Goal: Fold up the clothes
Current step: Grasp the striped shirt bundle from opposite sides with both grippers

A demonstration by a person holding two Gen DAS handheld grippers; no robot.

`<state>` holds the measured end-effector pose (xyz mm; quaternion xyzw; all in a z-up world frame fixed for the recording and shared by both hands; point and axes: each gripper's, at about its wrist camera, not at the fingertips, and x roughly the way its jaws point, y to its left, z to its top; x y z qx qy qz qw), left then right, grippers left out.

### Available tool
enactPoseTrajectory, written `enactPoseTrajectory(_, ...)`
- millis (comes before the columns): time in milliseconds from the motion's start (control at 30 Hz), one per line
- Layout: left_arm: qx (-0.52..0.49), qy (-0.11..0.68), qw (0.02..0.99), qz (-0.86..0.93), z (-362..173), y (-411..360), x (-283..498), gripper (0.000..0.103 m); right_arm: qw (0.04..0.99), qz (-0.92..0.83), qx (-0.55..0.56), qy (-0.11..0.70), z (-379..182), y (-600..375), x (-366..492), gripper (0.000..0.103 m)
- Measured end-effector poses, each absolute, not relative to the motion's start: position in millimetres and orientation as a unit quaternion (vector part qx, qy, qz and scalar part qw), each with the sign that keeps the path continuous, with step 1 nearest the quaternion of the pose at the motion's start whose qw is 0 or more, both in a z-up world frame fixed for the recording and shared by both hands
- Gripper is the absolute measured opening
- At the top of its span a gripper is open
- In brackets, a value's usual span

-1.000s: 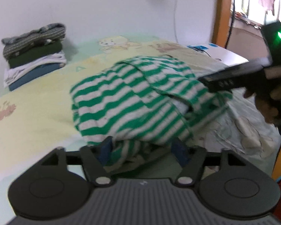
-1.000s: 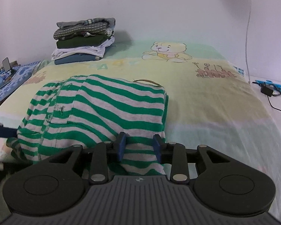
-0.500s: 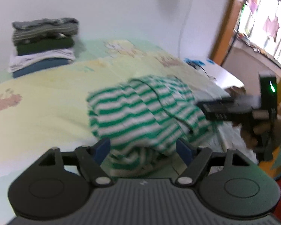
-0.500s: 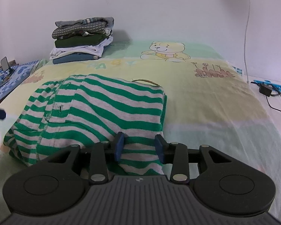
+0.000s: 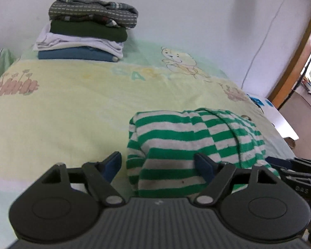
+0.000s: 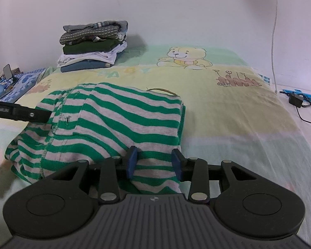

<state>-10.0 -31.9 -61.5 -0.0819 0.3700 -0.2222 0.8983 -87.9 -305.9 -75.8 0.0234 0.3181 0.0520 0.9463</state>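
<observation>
A green-and-grey striped garment [image 5: 188, 143] lies folded in a bundle on the yellow bed sheet [image 5: 72, 108]; it also shows in the right wrist view [image 6: 114, 122]. My left gripper [image 5: 158, 165] is open, its blue pads astride the garment's near left edge without clamping it. My right gripper [image 6: 154, 161] is open, with the near edge of the garment lying between its pads. The left gripper's finger shows at the left of the right wrist view [image 6: 20, 112], by the garment's left side.
A stack of folded clothes [image 5: 87, 29] stands at the back left of the bed against the white wall; it also shows in the right wrist view [image 6: 93, 43]. A charger and cable [image 6: 298, 101] lie at the bed's right. Blue items [image 6: 10, 83] sit at the left.
My left gripper has let go of the garment, opened wide and swung from its right side to its left near edge. My right gripper has opened slightly. The garment now lies flatter.
</observation>
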Motion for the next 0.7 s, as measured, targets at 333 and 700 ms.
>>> enactPoseTrajectory(333, -0.152, 0.397, 0.879, -0.218, -74.2, -26.6, -2.2, 0.095, 0.945, 0.064, 0.039, 0.320, -76.3, -312.1, -85.8, 0.042)
enactPoseTrajectory(700, -0.158, 0.404, 0.872, -0.228, -74.3, -39.1, -13.2, 0.094, 0.930, 0.071, 0.084, 0.352, -52.4, -343.3, -60.9, 0.044)
